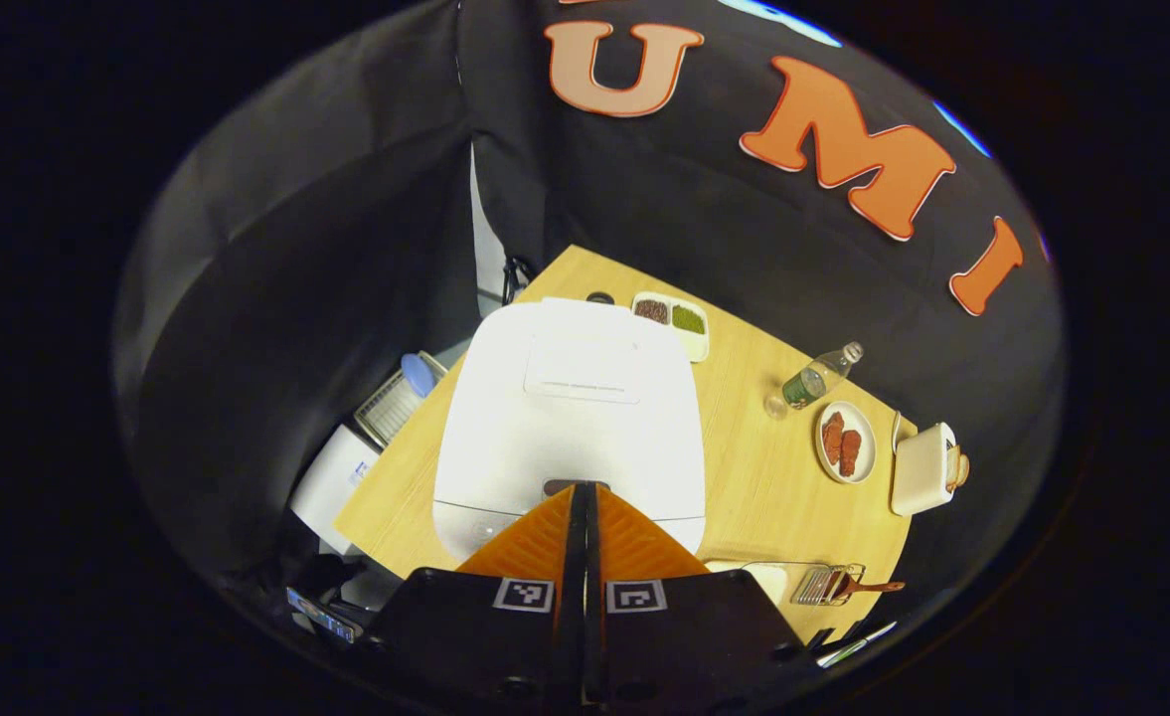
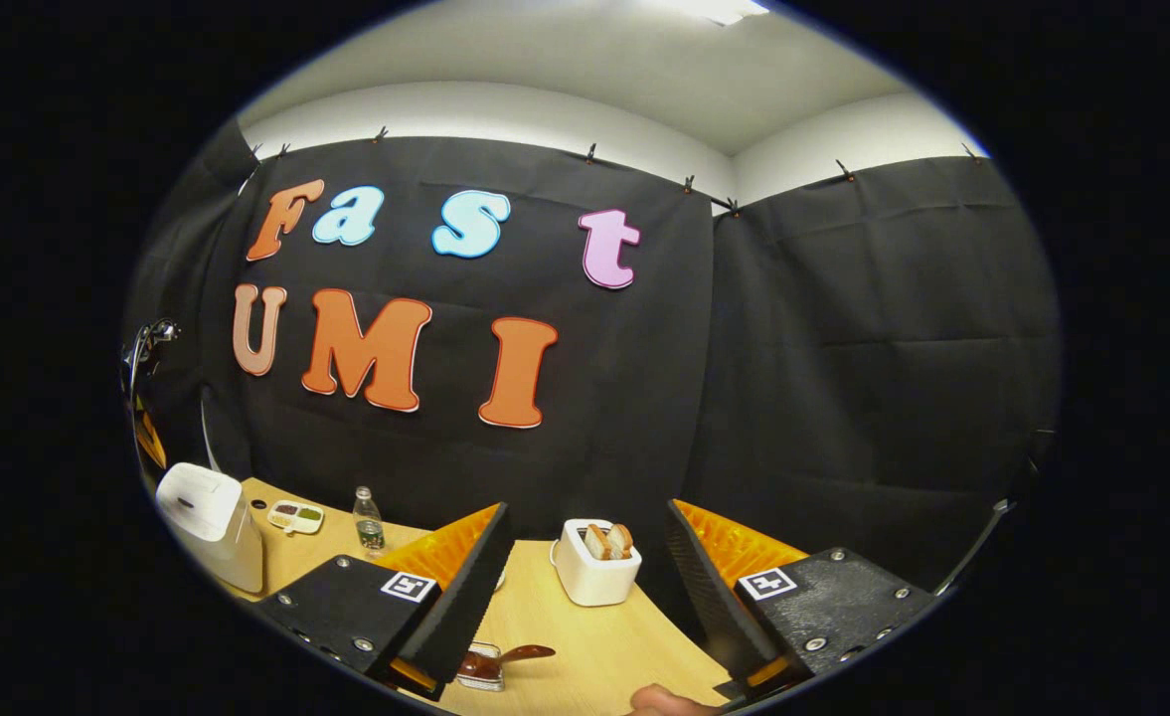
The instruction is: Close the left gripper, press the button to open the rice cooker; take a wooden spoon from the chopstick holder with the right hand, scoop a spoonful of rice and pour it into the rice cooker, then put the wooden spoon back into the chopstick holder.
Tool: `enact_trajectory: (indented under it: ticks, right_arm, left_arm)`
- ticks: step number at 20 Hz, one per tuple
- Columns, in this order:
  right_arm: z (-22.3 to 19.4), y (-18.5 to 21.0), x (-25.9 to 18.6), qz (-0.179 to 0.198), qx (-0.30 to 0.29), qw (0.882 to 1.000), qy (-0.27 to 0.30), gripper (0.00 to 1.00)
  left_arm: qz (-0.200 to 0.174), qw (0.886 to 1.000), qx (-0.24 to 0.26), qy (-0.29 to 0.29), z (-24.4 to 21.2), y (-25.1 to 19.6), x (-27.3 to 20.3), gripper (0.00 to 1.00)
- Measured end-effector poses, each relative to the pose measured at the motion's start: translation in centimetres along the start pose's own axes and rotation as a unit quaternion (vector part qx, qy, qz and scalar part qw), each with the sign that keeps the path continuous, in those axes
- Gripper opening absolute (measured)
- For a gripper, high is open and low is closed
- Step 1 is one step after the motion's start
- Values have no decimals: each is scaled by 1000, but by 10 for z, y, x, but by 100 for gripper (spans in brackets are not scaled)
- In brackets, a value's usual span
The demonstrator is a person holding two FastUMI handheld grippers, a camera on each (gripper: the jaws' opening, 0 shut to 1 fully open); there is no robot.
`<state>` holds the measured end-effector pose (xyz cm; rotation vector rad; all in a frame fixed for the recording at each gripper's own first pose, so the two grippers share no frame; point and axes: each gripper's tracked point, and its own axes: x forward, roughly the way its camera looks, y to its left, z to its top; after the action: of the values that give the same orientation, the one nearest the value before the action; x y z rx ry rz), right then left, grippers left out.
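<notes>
The left gripper [image 1: 585, 489] is held with its fingers pressed together, so that a single blunt tip can be brought down on the button [image 1: 567, 486] at the cooker's [image 1: 570, 418] front edge, in the lower centre of the left gripper view; the lid is seen shut. The right gripper [image 2: 585, 557] is kept with fingers wide apart, ready for the spoon [image 2: 520, 654], which is seen in the holder [image 2: 480, 668] at the bottom of the right gripper view, below a toaster [image 2: 594, 575].
</notes>
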<state>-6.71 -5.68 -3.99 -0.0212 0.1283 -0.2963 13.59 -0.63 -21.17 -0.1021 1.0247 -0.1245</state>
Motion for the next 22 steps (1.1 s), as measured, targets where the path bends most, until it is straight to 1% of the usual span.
enact_trajectory:
  ticks: [1,2,3,4,5,9,13,15,17,18,22]
  right_arm:
    - [-6,1,0,0,1,1000,9,95]
    - [-13,4,-1,3,4,1000,20,95]
    - [-21,8,-3,5,4,999,35,95]
    - [-28,8,-4,4,2,999,44,95]
    - [-31,7,-5,2,-1,999,47,95]
    - [-35,13,-6,5,-5,998,55,95]
    - [-38,19,-3,11,-5,998,63,95]
    - [-44,22,-2,13,-5,997,71,95]
    - [-51,24,-2,18,-7,997,78,95]
    - [-55,26,-2,20,-6,996,83,95]
    - [-65,35,4,31,-3,995,95,95]
  left_arm:
    - [-1,1000,-5,13,-2,2,7,6]
    - [-3,1000,-10,26,-3,1,16,6]
    - [-5,999,-13,36,-6,2,22,10]
    - [-7,999,-13,43,-7,2,28,6]
    - [-9,999,-15,50,-10,3,33,8]
    - [-20,997,-22,65,-9,-1,49,8]
    - [-14,997,-14,74,-15,1,59,8]
    - [-4,996,-20,84,-22,6,65,8]
    - [-7,997,-21,72,-21,5,68,10]
    - [-6,997,-18,71,-23,7,69,6]
    - [11,998,-7,69,-26,8,70,7]
